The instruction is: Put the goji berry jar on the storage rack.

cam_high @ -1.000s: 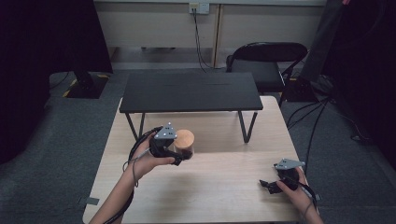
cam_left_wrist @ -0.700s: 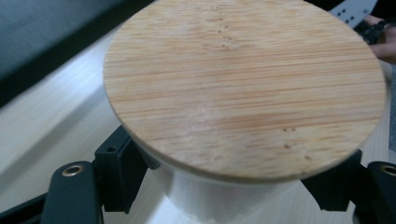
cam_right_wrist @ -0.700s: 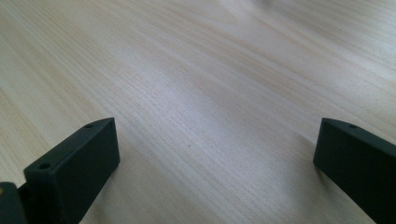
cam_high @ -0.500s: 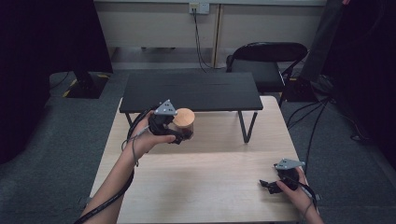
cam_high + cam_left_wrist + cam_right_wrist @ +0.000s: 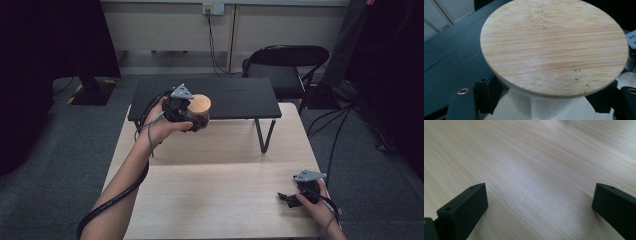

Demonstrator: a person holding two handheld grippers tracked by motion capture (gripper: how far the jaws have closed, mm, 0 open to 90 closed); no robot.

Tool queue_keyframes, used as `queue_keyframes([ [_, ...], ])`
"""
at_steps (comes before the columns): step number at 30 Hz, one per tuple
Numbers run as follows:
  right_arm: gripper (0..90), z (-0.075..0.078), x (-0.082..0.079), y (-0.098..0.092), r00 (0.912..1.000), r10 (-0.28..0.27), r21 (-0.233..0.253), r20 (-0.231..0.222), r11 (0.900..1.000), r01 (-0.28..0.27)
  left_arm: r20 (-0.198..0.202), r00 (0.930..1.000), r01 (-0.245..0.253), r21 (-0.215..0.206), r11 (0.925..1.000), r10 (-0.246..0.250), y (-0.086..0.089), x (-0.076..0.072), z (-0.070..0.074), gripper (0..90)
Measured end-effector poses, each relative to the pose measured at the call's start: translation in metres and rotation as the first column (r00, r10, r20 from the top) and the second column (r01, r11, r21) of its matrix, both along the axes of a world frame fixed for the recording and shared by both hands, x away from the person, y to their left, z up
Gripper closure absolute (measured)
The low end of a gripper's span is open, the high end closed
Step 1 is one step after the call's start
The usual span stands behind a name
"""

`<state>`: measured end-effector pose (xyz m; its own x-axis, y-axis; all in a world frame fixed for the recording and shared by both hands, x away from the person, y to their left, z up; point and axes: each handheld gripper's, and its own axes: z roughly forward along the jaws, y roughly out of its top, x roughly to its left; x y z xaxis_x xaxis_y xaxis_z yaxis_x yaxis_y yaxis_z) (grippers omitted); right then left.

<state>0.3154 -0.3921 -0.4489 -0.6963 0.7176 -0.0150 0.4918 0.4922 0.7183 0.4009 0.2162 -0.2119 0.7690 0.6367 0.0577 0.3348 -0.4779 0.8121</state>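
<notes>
A jar [image 5: 201, 113] with a round bamboo lid [image 5: 554, 46] sits clamped in the left tool [image 5: 192, 117], lifted above the light wooden surface [image 5: 220, 200] at the near edge of a low black shelf [image 5: 240, 97]. The lid faces up, tilted slightly toward the camera; the pale body narrows below it between the jaws. The right tool [image 5: 290, 198] rests low at the near right corner, its jaws spread wide with bare wood between them. A black chair [image 5: 285, 62] stands beyond the shelf.
</notes>
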Motion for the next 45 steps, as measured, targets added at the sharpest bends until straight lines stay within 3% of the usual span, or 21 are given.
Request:
queue_keyframes([
  [15,0.0,0.000,0.000,0.000,1.0000,0.000,0.000,0.000,1.000,0.000,-0.023,0.9932,-0.114,-0.002,0.9935,0.114,-0.015,0.032,-0.008,25.3],
  [30,0.0,0.000,0.000,0.000,1.0000,0.000,0.000,0.000,1.000,0.000,-0.036,0.9867,-0.159,-0.006,0.9873,0.158,-0.021,0.051,-0.016,25.4],
  [39,0.0,0.000,0.000,0.000,1.0000,0.000,0.000,0.001,1.000,0.000,-0.042,0.9818,-0.187,-0.046,0.9812,0.185,-0.019,0.057,-0.023,25.4],
  [45,0.0,0.000,0.000,0.000,1.0000,0.000,0.000,0.001,1.000,0.000,-0.038,0.9800,-0.197,-0.050,0.9791,0.195,-0.020,0.058,-0.024,25.4],
])
